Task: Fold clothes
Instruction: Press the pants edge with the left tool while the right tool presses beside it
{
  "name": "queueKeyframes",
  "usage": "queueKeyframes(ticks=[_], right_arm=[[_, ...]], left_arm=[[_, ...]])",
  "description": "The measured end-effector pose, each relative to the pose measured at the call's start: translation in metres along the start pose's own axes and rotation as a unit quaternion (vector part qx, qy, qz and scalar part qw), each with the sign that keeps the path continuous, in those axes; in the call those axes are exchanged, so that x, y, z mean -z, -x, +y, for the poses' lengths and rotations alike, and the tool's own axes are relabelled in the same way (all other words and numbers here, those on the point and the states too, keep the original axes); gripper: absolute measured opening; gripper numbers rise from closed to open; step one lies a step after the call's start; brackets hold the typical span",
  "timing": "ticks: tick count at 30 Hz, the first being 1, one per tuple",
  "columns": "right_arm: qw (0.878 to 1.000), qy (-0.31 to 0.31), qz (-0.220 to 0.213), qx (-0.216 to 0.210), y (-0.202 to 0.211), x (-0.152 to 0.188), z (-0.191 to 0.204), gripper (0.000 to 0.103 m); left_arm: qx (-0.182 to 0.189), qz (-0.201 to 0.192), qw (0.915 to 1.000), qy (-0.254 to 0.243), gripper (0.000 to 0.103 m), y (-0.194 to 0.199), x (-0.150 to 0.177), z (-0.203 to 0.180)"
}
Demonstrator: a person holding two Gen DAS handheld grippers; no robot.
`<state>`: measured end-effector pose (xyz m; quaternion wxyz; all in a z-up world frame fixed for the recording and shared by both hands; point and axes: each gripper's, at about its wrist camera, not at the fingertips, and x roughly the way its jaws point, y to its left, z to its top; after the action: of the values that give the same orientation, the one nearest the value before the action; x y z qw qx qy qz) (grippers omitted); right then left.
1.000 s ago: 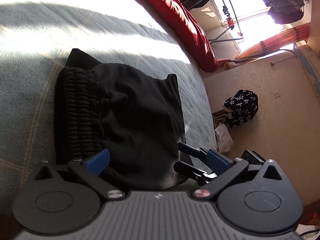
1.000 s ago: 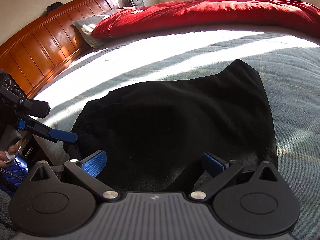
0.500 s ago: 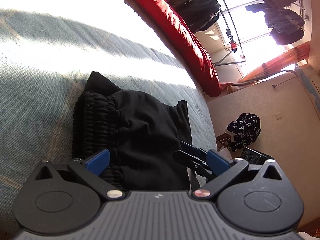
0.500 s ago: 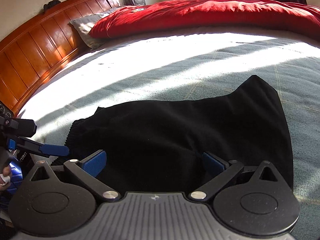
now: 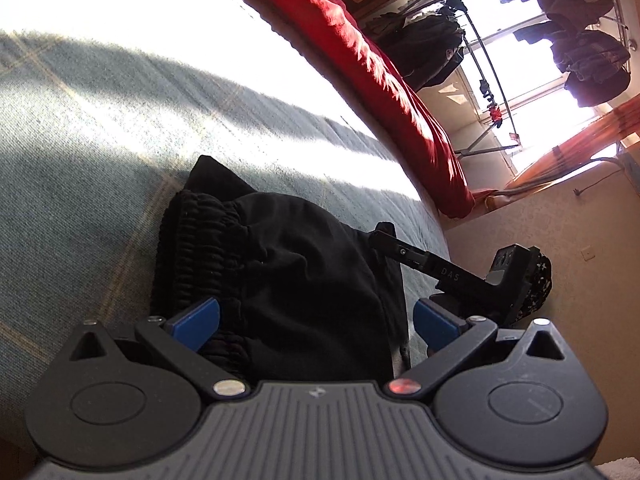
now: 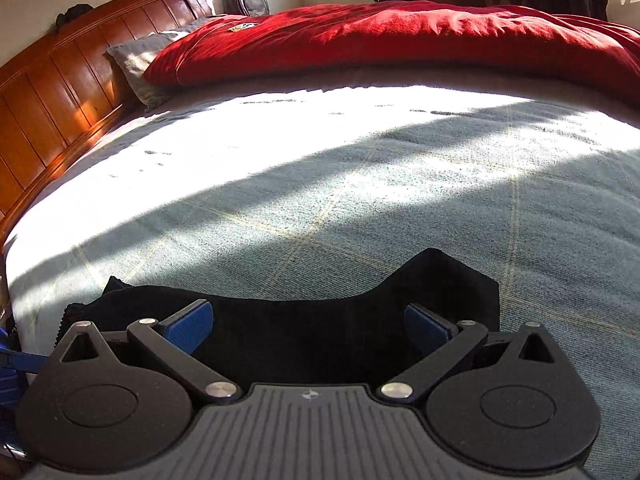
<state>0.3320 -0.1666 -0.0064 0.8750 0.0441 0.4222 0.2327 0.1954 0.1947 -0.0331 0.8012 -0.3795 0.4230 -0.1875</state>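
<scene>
A folded pair of black shorts point(image 5: 288, 276) with a ribbed elastic waistband lies near the edge of a grey-green bedspread point(image 5: 92, 152). My left gripper point(image 5: 316, 322) is open and empty, just in front of the waistband end. My right gripper point(image 6: 306, 324) is open and empty, at the near edge of the same shorts point(image 6: 320, 332). In the left wrist view the right gripper's fingers point(image 5: 404, 254) reach over the far corner of the shorts. A blue finger point(image 6: 24, 358) of the left gripper shows at the left edge of the right wrist view.
A red duvet point(image 6: 400, 44) and a grey pillow point(image 6: 136, 64) lie along the far side of the bed, against a wooden headboard point(image 6: 60, 92). Beyond the bed edge are a floor point(image 5: 560, 240), a clothes rack point(image 5: 480, 80) and hanging clothes point(image 5: 584, 60).
Both grippers have drawn back from the shorts and tilted up, so the shorts show lower and smaller in both views. Both stay open and empty. The shorts lie still.
</scene>
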Motion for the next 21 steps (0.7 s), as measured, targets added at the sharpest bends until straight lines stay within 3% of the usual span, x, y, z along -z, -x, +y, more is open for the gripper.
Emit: queueKeyframes(ticks=[13,21], right_arm=[[1.000,0.000,0.003,-0.028,-0.010,-0.005,-0.011,0.103],[0.999,-0.014,-0.006,-0.034,0.015,-0.005,-0.009,0.103]], left_arm=[[-0.048,-0.016,0.9987,-0.004,0.102,-0.004,0.004,-0.016],[-0.066,-0.019,0.9954,-0.067,0.102,-0.007,0.006,-0.053]])
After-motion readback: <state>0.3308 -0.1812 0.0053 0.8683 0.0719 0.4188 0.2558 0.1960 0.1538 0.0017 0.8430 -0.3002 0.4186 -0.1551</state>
